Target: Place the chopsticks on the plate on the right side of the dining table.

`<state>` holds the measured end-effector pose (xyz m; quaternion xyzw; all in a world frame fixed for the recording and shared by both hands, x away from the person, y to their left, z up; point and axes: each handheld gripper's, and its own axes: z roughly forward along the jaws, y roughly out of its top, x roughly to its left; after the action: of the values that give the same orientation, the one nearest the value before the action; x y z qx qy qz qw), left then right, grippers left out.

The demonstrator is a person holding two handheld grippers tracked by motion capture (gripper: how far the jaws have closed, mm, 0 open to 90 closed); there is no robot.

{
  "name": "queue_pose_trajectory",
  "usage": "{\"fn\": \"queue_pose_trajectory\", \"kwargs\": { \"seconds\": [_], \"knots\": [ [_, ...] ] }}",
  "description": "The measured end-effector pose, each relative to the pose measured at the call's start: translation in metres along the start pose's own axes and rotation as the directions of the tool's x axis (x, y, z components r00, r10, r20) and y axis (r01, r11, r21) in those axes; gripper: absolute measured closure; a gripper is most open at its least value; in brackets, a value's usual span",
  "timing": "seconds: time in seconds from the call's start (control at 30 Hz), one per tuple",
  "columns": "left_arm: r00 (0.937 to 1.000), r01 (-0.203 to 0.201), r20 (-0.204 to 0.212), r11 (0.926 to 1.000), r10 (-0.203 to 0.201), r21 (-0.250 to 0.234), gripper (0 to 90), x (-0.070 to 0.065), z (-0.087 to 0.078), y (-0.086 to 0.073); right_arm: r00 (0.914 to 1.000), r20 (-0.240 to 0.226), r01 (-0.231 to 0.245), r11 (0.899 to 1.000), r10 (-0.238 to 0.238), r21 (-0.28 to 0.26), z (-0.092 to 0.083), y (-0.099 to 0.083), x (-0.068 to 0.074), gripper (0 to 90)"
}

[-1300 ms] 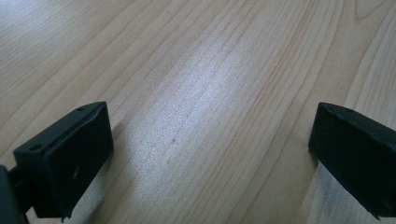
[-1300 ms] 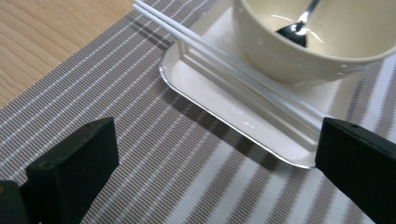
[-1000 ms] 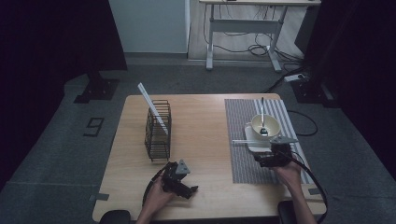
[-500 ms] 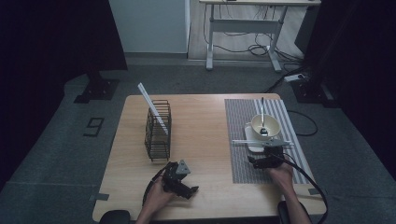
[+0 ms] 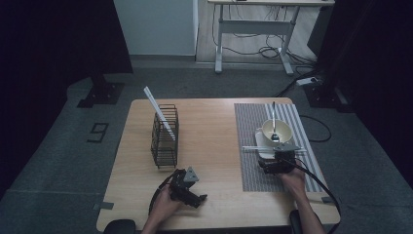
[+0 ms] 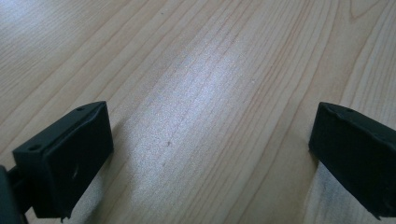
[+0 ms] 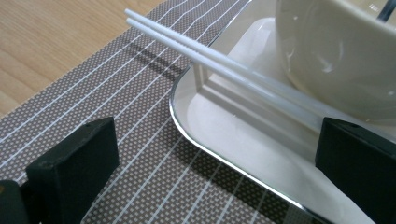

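Two white chopsticks (image 7: 219,58) lie across a white tray (image 7: 233,140) beside a cream bowl (image 7: 336,51), on a striped placemat (image 7: 116,102); jaws wide apart.

White chopsticks (image 7: 219,63), pair, lie side by side across near edge of pale square tray (image 7: 243,154), tips overhanging striped mat toward upper left of right gripper view; other ends run toward lower right of frame. In high view, chopsticks (image 5: 263,148) form thin horizontal line at right centre of frame, just below cream bowl (image 5: 276,130). Bowl sits on tray, upright, glossy, filling upper right of right gripper view.
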<state>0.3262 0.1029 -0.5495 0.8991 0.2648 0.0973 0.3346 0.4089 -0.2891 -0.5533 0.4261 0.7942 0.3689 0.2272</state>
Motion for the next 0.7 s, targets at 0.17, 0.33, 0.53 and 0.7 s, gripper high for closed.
{"fn": "queue_pose_trajectory", "kwargs": {
  "seconds": [0.17,0.33,0.53,0.7],
  "knots": [
    [1.0,0.0,0.0,1.0,0.0,0.0,0.0,0.0,0.0,0.0,1.0,0.002,-0.006,1.0,0.006,0.002,0.001,0.001,-0.002,0.0],
    [1.0,0.0,0.0,1.0,0.0,0.0,0.0,0.0,0.0,0.0,1.0,0.006,-0.006,1.0,0.006,0.005,0.002,0.001,-0.003,0.0],
    [1.0,0.0,0.0,1.0,0.0,0.0,0.0,0.0,0.0,0.0,1.0,0.008,-0.004,1.0,0.004,0.006,0.002,0.001,-0.002,0.0],
    [1.0,0.0,0.0,1.0,0.0,0.0,0.0,0.0,0.0,0.0,0.9994,0.035,-0.002,1.0,0.003,-0.004,-0.013,0.005,-0.006,0.0]
  ]
}}
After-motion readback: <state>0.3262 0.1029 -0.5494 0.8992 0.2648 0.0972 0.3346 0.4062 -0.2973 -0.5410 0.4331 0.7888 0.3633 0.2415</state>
